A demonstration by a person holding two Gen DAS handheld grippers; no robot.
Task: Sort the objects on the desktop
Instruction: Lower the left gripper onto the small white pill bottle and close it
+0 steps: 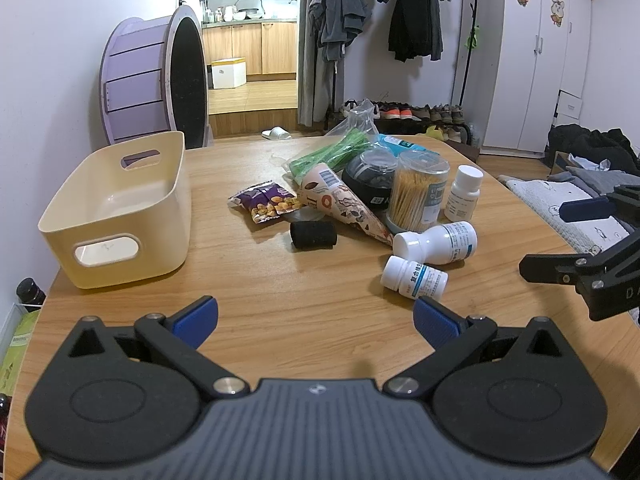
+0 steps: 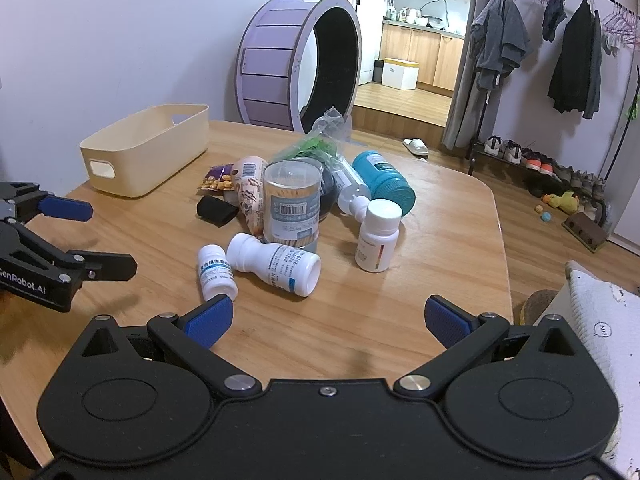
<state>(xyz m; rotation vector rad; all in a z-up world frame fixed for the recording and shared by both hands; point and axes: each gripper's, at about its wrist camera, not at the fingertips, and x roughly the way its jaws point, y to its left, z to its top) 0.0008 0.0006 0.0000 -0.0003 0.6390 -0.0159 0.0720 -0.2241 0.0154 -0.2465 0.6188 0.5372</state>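
Right wrist view had my right gripper (image 2: pixel 328 318), fingers spread and empty, facing the small white plastic pill bottle (image 2: pixel 216 274) just ahead-left, lying with cap pointing away, nearer it than my equally spread left gripper (image 1: pixel 316 316); the cream plastic bin (image 2: pixel 148 152) sat far-left.

bin (image 1: pixel 116 216) at table's (image 1: pixel 304 320) left, heap of bottles (image 1: pixel 436 242) and packets (image 1: pixel 266 202) to its right
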